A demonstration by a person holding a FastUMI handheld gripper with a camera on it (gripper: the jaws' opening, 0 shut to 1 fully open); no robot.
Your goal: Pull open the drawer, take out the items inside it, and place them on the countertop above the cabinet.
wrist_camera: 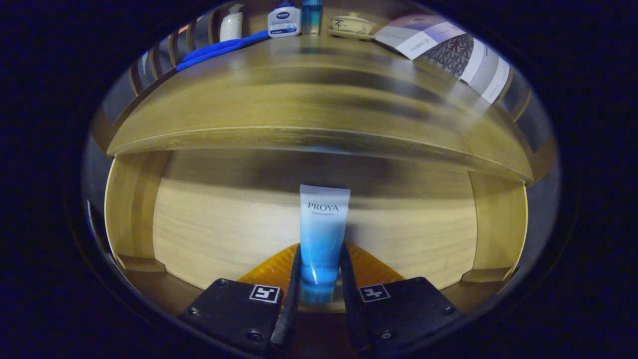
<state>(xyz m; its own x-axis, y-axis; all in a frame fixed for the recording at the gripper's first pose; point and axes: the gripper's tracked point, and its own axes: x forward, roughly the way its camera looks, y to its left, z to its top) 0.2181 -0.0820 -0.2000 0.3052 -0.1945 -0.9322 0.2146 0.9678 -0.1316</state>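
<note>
Gripper view, lower centre: my gripper (319,279) clamps the blue tube (322,239) by its cap end, long axis pointing ahead toward the countertop (309,99) above.

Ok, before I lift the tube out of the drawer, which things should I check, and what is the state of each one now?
1. Fingers on both sides of the blue tube: ok, the gripper is closed on its lower part.
2. Tube straight between the fingers: ok, cap end toward the gripper.
3. Drawer open: ok, its wooden floor shows.
4. Free space on the countertop: ok, the near part is bare; the bottles and booklet are at the back.
5. Path clear of the countertop edge: cannot tell.
6. Other items in the drawer: cannot tell.
</note>
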